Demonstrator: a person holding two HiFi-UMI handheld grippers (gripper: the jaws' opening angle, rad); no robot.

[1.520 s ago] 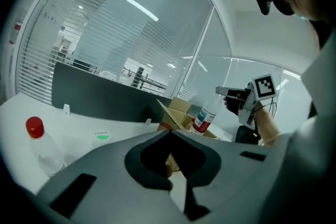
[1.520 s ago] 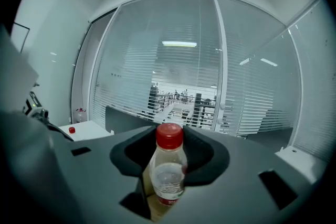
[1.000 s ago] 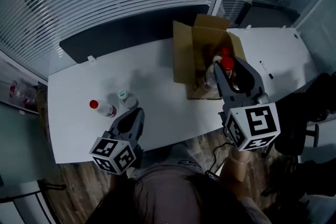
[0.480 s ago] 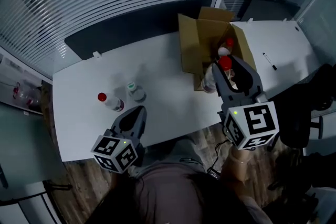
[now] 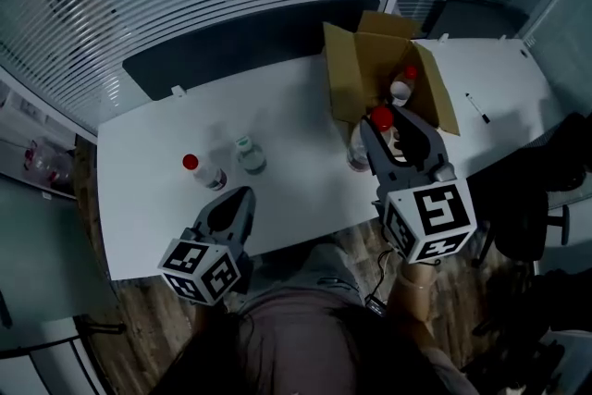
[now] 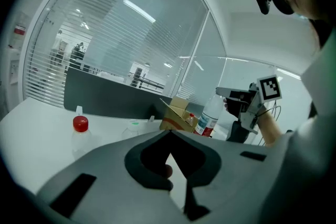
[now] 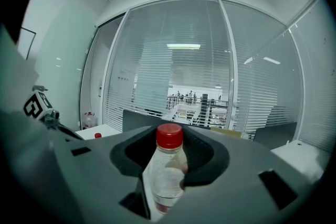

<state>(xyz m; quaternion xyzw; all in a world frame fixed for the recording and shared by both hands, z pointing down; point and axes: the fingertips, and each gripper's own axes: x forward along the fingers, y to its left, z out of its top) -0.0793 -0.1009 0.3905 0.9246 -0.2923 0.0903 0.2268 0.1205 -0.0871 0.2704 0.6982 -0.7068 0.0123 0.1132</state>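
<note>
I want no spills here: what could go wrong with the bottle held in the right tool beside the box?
1. The right tool grips the red-capped bottle on its smooth clear body, and the bottle leans in the head view, so it might slip.
2. The cardboard box beside it already holds other bottles. A move that way could knock them or catch the raised flap.
</note>
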